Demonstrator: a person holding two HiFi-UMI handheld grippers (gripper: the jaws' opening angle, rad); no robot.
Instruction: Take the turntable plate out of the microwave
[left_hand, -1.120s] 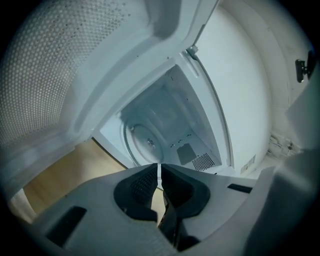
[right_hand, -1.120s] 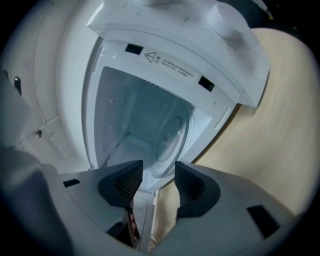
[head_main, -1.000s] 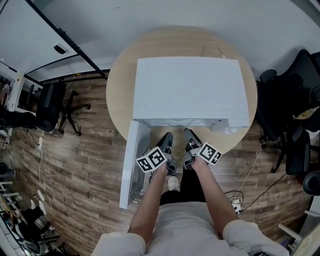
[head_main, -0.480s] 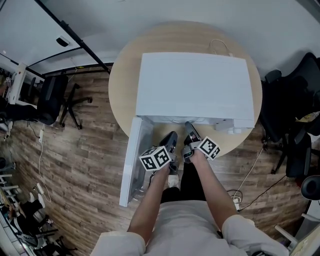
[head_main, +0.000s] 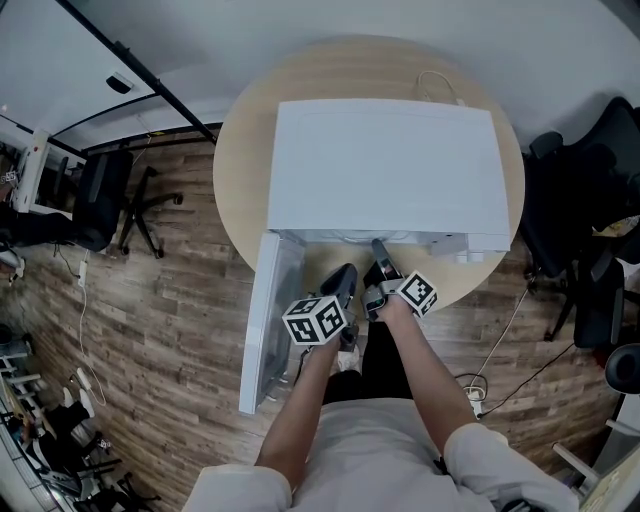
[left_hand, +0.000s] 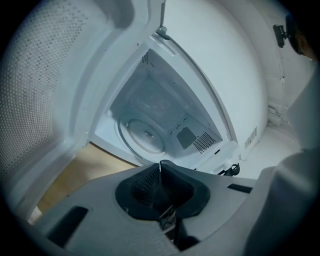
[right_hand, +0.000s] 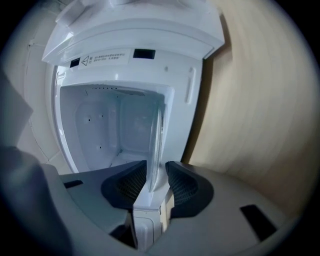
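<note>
The white microwave (head_main: 385, 165) stands on a round wooden table (head_main: 240, 150) with its door (head_main: 265, 320) swung open to the left. In the left gripper view the glass turntable plate (left_hand: 145, 137) lies flat on the cavity floor. My left gripper (left_hand: 160, 172) is shut and empty, held in front of the opening (head_main: 345, 278). My right gripper (head_main: 378, 250) reaches into the cavity mouth. It is rolled on its side, so the plate's rim (right_hand: 157, 145) shows edge-on between its jaws (right_hand: 156, 175). These jaws have just been closing, and a small gap still shows on each side of the glass.
A white cable (head_main: 435, 85) lies on the table behind the microwave. Office chairs stand on the wooden floor at the left (head_main: 100, 200) and the right (head_main: 580, 230). A power strip (head_main: 470, 410) lies on the floor by the person's right side.
The right gripper's jaws have narrowed around the plate's rim and it has sunk slightly. The left gripper has rolled a little while staying in place.
</note>
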